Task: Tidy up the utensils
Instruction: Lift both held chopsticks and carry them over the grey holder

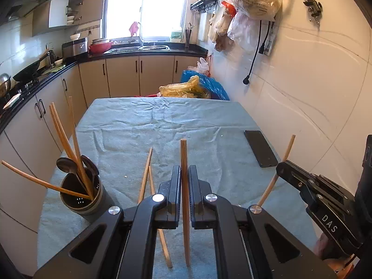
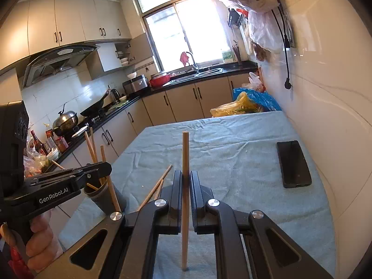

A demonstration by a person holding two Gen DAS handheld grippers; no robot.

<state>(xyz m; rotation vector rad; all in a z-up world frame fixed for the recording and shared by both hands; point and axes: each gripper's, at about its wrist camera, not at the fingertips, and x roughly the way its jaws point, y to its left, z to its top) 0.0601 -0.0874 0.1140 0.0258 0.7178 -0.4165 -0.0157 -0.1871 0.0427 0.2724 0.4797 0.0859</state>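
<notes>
**A:** Where are the chopsticks?

**B:** Split up. The left gripper point(image 1: 184, 186) pinches one chopstick point(image 1: 184, 162) upright between its fingers, which press against it on both sides. The right gripper point(image 2: 185, 188) does the same with a second chopstick point(image 2: 185, 158), which also stands near vertical with its lower end down by the cloth.

**A:** And the loose ones?

**B:** Two loose chopsticks point(image 1: 147, 174) lie crossed on the table's grey-blue cloth point(image 1: 162, 121), near the front edge and just left of the left gripper.

**A:** The holder?

**B:** The dark round utensil holder point(image 1: 81, 195) stands at the table's front left corner. Several chopsticks lean out of it at different angles, and a dark spoon point(image 1: 66, 165) sticks up among them. In the right wrist view the left gripper's body covers most of the holder.

**A:** Anything else on the table?

**B:** A black phone point(image 2: 293, 164) lies flat near the right edge, close to the tiled wall point(image 2: 325, 88) and well apart from the holder. Beyond the far edge are a yellow plastic bag point(image 1: 183, 88) and a blue one point(image 1: 214, 86).
</notes>
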